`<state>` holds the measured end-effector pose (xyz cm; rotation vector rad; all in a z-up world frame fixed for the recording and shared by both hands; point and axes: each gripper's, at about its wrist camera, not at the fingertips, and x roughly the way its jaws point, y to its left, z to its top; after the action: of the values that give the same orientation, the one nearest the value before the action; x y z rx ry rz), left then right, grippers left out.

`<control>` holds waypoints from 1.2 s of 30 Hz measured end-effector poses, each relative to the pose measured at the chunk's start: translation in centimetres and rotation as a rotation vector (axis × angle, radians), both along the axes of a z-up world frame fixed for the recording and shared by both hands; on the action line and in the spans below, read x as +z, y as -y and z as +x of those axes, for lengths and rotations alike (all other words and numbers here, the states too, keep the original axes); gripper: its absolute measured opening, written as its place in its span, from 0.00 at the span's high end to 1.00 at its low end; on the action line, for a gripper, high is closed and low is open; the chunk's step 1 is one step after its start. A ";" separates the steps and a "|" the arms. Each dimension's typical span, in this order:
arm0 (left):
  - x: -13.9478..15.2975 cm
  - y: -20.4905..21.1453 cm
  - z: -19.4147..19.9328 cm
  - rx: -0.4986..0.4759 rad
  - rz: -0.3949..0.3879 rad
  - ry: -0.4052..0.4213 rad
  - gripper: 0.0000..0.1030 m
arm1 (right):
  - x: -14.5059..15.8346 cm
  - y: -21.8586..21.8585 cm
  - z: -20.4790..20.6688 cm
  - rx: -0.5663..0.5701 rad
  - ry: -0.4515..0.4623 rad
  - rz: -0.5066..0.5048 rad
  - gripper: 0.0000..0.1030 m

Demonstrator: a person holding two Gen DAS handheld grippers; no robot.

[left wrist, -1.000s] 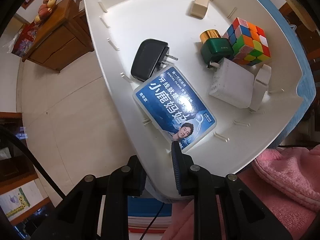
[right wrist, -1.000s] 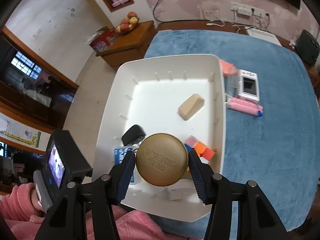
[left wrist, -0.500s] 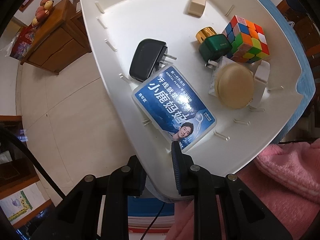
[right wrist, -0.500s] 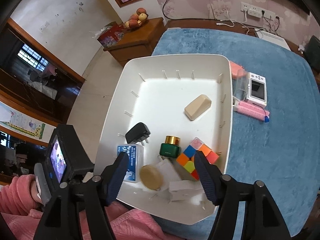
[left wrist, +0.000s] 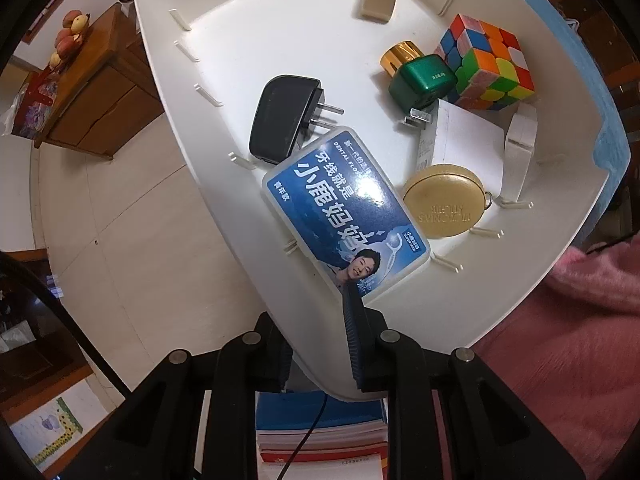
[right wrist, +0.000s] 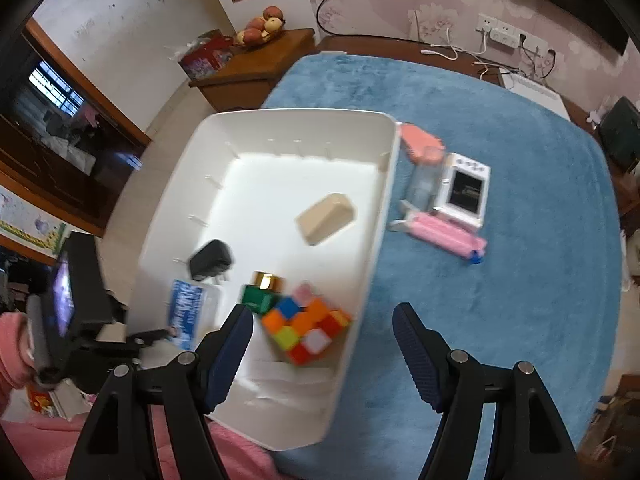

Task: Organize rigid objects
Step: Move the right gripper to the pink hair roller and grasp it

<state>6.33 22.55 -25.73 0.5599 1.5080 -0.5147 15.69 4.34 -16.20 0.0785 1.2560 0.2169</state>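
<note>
Now the left gripper (left wrist: pixel 320 344) has its fingers clamped on the near rim of the white plastic bin (left wrist: pixel 280 60), where the round gold tin (left wrist: pixel 444 200) lies, apparently against a white box (left wrist: pixel 468 140). Right gripper (right wrist: pixel 322 350) fingers are opening, empty.

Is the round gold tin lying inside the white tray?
Yes, the gold tin lies in the white tray, next to the blue box.

Bright even indoor light, glare on the blue floss box (left wrist: pixel 346 216), soft shadows in the white bin (left wrist: pixel 248 52), right wrist view motion-blurred, fisheye-bent edges, dark corners.
</note>
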 end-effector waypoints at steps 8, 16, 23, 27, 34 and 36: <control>0.0 0.6 0.2 -0.013 0.027 -0.008 0.78 | -2.2 5.2 2.3 -0.010 -0.021 -0.031 0.25; -0.4 1.8 0.6 -0.020 0.076 -0.029 0.78 | -6.4 10.2 5.5 -0.062 -0.093 0.055 0.25; -0.9 2.7 1.1 -0.002 0.107 -0.042 0.78 | -9.4 12.1 7.8 -0.035 -0.030 0.120 0.25; -1.0 3.0 1.4 0.003 0.125 -0.054 0.78 | -10.7 12.1 8.5 0.009 -0.003 0.153 0.25; -1.3 3.0 1.6 0.028 0.135 -0.059 0.78 | -12.2 10.7 9.0 0.065 -0.002 0.081 0.25; -1.3 2.9 1.7 0.034 0.136 -0.060 0.78 | -12.1 10.2 8.8 0.079 0.007 0.046 0.25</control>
<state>7.99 19.60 -27.07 0.6283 1.6150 -0.4076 24.49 -5.86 -28.33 0.0678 1.2482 0.3137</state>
